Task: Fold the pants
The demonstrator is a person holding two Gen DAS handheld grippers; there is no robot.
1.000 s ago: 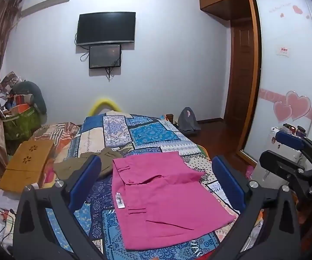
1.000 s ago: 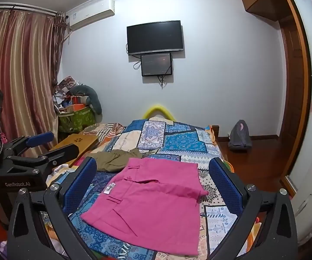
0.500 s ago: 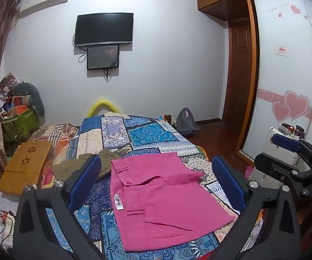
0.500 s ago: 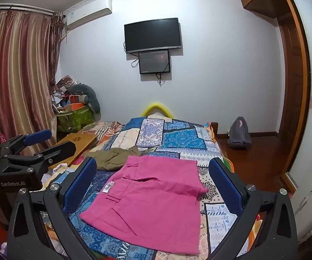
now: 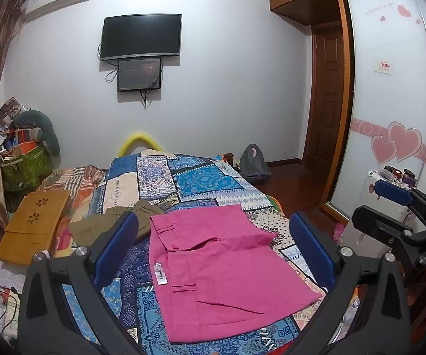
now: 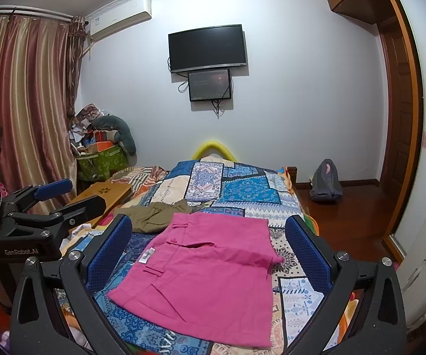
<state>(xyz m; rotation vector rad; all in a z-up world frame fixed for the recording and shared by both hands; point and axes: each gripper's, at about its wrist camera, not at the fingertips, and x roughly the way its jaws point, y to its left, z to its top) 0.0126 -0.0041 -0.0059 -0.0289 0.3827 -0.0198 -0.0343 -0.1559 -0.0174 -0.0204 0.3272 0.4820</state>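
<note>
Pink pants (image 5: 227, 278) lie folded into a flat block on the patchwork bed cover (image 5: 201, 183), with a white label near the waistband. They also show in the right wrist view (image 6: 210, 278). My left gripper (image 5: 213, 254) is open and empty, held above the near end of the bed. My right gripper (image 6: 210, 254) is open and empty too, at the same height. The right gripper shows at the right edge of the left wrist view (image 5: 402, 216), and the left gripper shows at the left edge of the right wrist view (image 6: 35, 207).
Olive-brown clothing (image 5: 106, 224) lies crumpled on the bed left of the pants. A wooden lap tray (image 5: 35, 222) rests at the bed's left side. A cluttered green bag (image 5: 23, 165) stands by the curtain. A grey backpack (image 5: 254, 162) sits on the floor by the door.
Both grippers have drifted slightly, staying open above the bed. The pink pants have not moved.
</note>
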